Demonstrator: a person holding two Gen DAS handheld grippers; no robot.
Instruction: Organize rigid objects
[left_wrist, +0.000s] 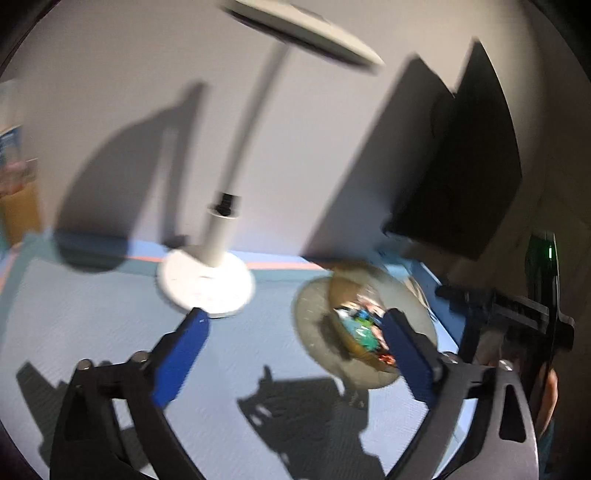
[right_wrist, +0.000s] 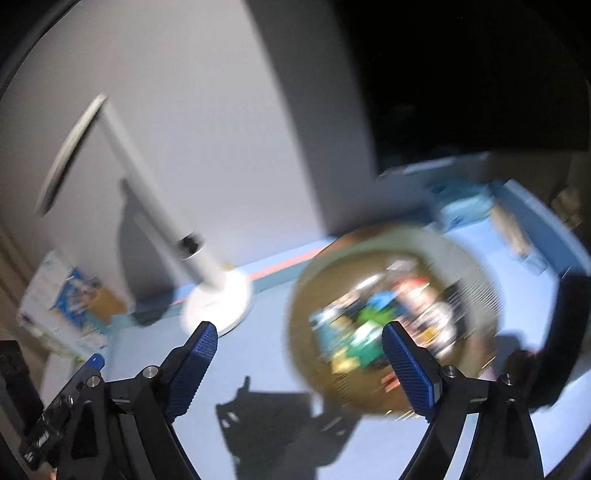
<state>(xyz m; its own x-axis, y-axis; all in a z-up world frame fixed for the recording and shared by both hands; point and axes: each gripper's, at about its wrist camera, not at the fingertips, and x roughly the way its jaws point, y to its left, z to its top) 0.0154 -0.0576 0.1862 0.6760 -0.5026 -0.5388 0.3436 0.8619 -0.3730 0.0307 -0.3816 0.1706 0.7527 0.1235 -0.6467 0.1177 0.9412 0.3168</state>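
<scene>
A round tan basket (left_wrist: 317, 317) with several small colourful objects (left_wrist: 364, 328) inside stands on the light blue table mat (left_wrist: 92, 314), right of centre in the left wrist view. My left gripper (left_wrist: 295, 315) hovers above the mat with its blue pads wide apart and nothing between them; its right finger (left_wrist: 406, 354) overlaps the basket in the picture. In the right wrist view the same basket (right_wrist: 476, 273) is blurred and close, its contents (right_wrist: 369, 325) a jumble. My right gripper (right_wrist: 300, 326) is also open and holds nothing.
A white desk lamp with a round base (left_wrist: 205, 284) (right_wrist: 218, 302) stands left of the basket by the wall. A black monitor (left_wrist: 461, 166) rises behind it. Blue boxes (right_wrist: 465, 206) lie at the back right, and a printed carton (right_wrist: 70, 306) sits off the mat's left edge.
</scene>
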